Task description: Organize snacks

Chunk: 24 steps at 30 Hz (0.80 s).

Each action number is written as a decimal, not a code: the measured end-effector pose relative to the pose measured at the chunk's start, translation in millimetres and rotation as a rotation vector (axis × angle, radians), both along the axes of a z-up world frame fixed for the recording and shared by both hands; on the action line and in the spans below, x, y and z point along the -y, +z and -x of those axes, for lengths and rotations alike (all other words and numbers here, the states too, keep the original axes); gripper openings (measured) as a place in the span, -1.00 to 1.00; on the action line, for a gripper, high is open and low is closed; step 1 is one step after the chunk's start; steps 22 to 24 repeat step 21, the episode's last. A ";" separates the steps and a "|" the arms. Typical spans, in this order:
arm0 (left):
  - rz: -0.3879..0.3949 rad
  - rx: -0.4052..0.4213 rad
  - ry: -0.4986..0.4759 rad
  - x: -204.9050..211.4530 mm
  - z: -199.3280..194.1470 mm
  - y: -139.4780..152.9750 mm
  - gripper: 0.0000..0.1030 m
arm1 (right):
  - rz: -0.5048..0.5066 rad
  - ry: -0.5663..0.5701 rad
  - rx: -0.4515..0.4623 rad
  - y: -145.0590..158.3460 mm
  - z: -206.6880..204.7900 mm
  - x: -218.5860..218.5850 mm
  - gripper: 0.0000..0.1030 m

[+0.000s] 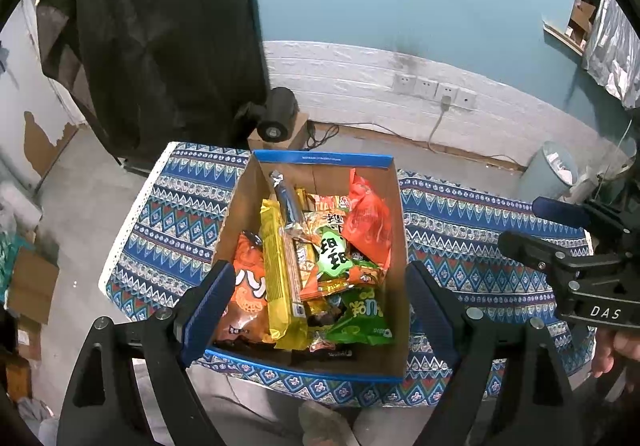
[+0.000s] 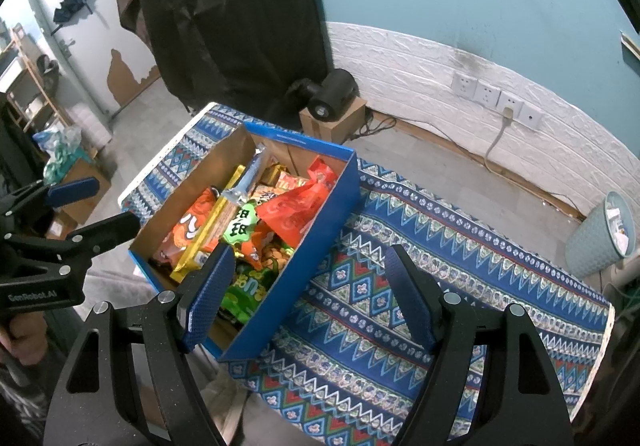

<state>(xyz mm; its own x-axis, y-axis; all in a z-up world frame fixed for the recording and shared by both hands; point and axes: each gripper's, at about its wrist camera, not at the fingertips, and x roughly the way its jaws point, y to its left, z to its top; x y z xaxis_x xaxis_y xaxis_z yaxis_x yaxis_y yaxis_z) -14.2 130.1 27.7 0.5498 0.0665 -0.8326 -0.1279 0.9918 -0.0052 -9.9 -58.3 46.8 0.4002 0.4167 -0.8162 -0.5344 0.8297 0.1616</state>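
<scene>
A blue cardboard box (image 1: 312, 158) stands on the patterned table and is full of snack packs: an orange bag (image 1: 246, 298), a long yellow pack (image 1: 276, 270), a red-orange bag (image 1: 368, 222), green bags (image 1: 360, 310). My left gripper (image 1: 316, 306) is open and empty, hovering above the box's near end. The right gripper (image 1: 532, 222) shows at the right, open. In the right wrist view the box (image 2: 320, 206) lies to the left. My right gripper (image 2: 308, 294) is open and empty over the box's right wall and the tablecloth. The left gripper (image 2: 96, 202) shows at the left.
The table wears a blue patterned cloth (image 2: 420, 246). Behind it on the floor are a black device on a carton (image 2: 332, 94), wall sockets with a cable (image 2: 496, 98), and a pale bin (image 2: 604, 230). A dark curtain (image 1: 168, 26) hangs at back left.
</scene>
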 end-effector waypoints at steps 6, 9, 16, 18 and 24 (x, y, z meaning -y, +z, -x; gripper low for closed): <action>-0.003 0.000 -0.001 0.5 0.4 0.2 0.70 | 0.000 0.000 -0.001 0.0 -0.4 -0.5 0.50; -0.009 0.000 -0.001 1.1 0.4 0.2 0.70 | 0.000 0.000 0.000 0.1 -0.5 -0.5 0.50; -0.013 0.006 0.001 1.6 0.5 0.5 0.70 | 0.001 -0.001 -0.001 -1.0 -0.6 0.9 0.50; -0.011 0.003 0.001 1.5 0.3 0.4 0.70 | 0.001 -0.001 -0.001 -1.1 -0.5 1.2 0.50; -0.005 -0.005 0.000 1.6 -0.6 0.2 0.70 | 0.001 -0.001 -0.001 -1.8 -0.6 2.3 0.50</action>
